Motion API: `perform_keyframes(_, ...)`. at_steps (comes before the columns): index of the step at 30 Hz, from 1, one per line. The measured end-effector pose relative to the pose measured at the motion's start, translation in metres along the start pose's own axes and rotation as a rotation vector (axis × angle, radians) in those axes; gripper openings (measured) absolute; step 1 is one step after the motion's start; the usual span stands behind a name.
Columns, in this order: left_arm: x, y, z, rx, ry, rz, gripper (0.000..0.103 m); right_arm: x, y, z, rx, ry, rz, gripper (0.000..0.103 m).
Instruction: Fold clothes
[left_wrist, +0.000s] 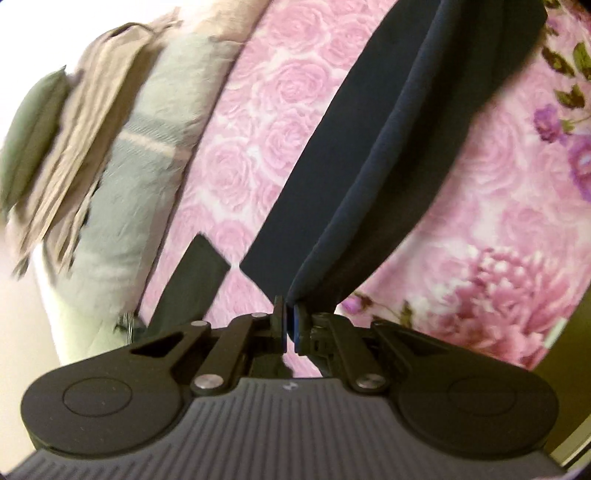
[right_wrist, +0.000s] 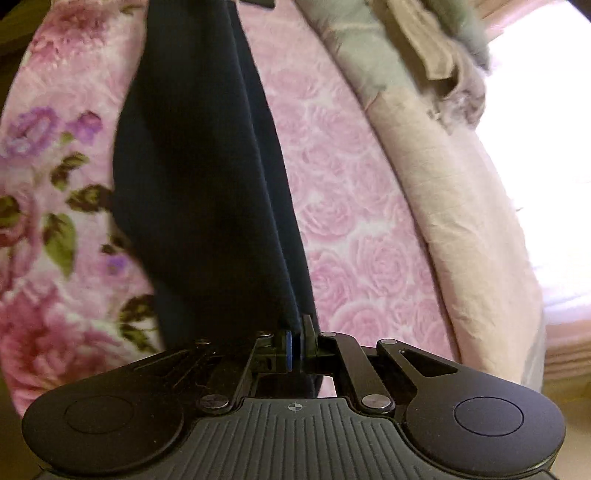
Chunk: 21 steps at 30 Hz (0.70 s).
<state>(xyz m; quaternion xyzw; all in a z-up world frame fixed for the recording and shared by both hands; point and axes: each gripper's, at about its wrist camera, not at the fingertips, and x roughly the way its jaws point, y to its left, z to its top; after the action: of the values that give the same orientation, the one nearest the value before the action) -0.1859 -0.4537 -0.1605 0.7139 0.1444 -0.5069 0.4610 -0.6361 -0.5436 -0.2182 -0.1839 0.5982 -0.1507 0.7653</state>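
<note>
Pink floral blanket (left_wrist: 258, 110); both tongs (left_wrist: 290, 314) (right_wrist: 297, 332) pinch navy garment (left_wrist: 369, 129); black strap (left_wrist: 199, 280) only left view.

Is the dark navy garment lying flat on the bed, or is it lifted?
Lifted: the navy garment hangs from both shut grippers above the floral bedspread.

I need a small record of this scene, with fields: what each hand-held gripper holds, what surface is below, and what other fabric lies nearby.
left hand-held gripper: shut on an edge of the navy garment
right hand-held gripper: shut on the navy garment too
garment state: hanging stretched away from both grippers, in long folds
surface below: pink rose-print bedspread
nearby fabric: beige cloth and a grey-green piece heaped at the far edge of the bedspread
picture quality: slightly blurred
</note>
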Motion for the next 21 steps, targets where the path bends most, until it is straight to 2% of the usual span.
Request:
perform_keyframes(4, 0.055, 0.026, 0.026, 0.039, -0.017, -0.05, 0.003, 0.045, -0.028, 0.005, 0.027, 0.059, 0.048, 0.002)
perform_keyframes(12, 0.176, 0.046, 0.08, 0.153, 0.007, -0.151, 0.003, 0.131, -0.059, 0.008, 0.055, 0.146, 0.13, 0.002)
perform_keyframes(14, 0.199, 0.045, 0.091, 0.164, 0.012, -0.143, 0.005, 0.153, -0.067, 0.007, 0.105, 0.166, 0.15, 0.002)
perform_keyframes(18, 0.225, 0.042, 0.107, 0.137, 0.002, -0.087, 0.009, 0.177, -0.094, 0.003, 0.344, 0.189, 0.144, 0.004)
perform_keyframes(19, 0.229, 0.042, 0.109, 0.13, 0.001, -0.079, 0.01, 0.177, -0.097, 0.003, 0.392, 0.194, 0.13, 0.011)
perform_keyframes(20, 0.229, 0.043, 0.109, 0.127, -0.004, -0.077, 0.011, 0.174, -0.098, 0.003, 0.431, 0.196, 0.105, 0.045)
perform_keyframes(21, 0.229, 0.043, 0.109, 0.124, -0.009, -0.076, 0.012, 0.168, -0.099, 0.003, 0.465, 0.188, 0.064, 0.072)
